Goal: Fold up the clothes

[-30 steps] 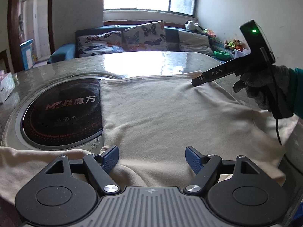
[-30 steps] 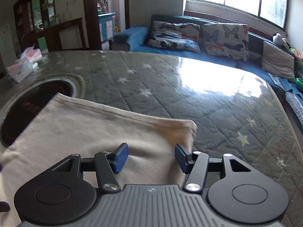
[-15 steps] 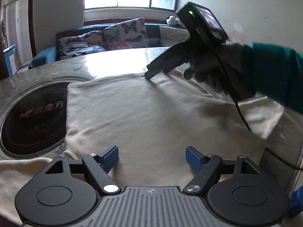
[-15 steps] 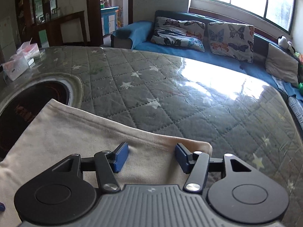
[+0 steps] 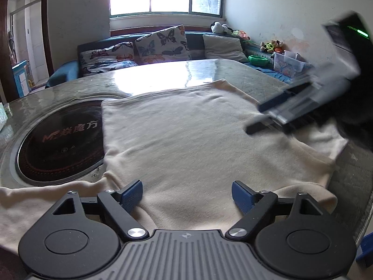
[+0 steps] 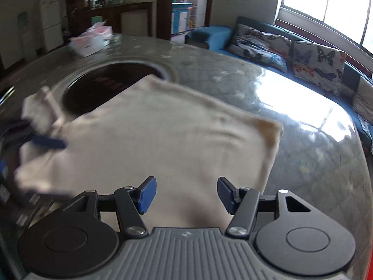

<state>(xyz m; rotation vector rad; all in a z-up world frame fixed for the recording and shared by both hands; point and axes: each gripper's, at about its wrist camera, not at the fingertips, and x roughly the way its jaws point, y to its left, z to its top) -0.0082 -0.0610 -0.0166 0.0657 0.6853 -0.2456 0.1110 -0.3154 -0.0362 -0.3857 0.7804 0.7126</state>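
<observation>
left gripper (image 5: 187,194) agape, right gripper (image 6: 185,194) agape

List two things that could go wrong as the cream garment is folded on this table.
1. The cream garment partly overlaps the round cooktop; dragging it could snag on the recessed rim.
2. The right hand-held gripper looks motion-blurred above the cloth, jaws open, so a hasty grasp may miss the edge.

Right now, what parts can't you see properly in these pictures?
- Right gripper, left wrist view: smeared by motion blur.
- Cream garment: near edge hidden behind the left gripper.
- Left gripper in right wrist view: blurred, cut by the frame edge.
- Tissue box: blurred.
</observation>
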